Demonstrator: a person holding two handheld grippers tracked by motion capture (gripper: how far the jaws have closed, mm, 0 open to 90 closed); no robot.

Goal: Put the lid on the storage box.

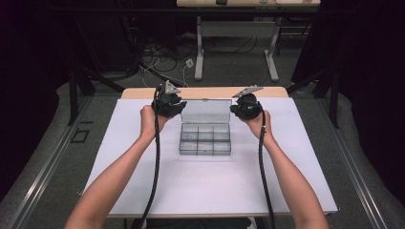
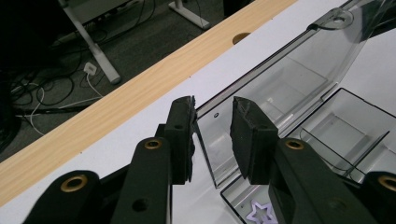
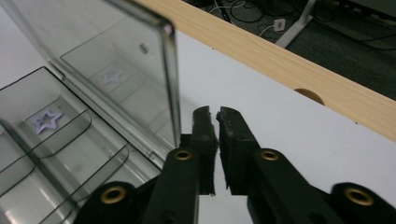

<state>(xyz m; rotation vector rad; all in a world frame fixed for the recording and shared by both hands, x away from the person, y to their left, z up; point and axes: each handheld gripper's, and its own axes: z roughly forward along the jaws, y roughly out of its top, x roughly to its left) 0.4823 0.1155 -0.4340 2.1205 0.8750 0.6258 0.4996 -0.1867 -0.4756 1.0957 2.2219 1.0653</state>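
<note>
A clear plastic compartment box (image 1: pixel 205 140) stands on the white mat with its lid (image 1: pixel 206 110) raised upright at the back. My left gripper (image 1: pixel 180 107) is at the lid's left end. In the left gripper view its jaws (image 2: pixel 214 109) stand apart around the lid's side edge (image 2: pixel 205 149), which lies against one pad while the other pad is clear of it. My right gripper (image 1: pixel 236 109) is at the lid's right end. Its jaws (image 3: pixel 215 112) show a thin slit with nothing in it, just beside the lid's edge (image 3: pixel 170 79). A purple star (image 3: pixel 45 120) lies in one compartment.
The white mat (image 1: pixel 143 181) covers most of the table. A wooden strip (image 1: pixel 205 91) with a round hole (image 3: pixel 309 95) runs along the far edge. Beyond it are the floor, loose cables and another table's legs (image 1: pixel 199 52).
</note>
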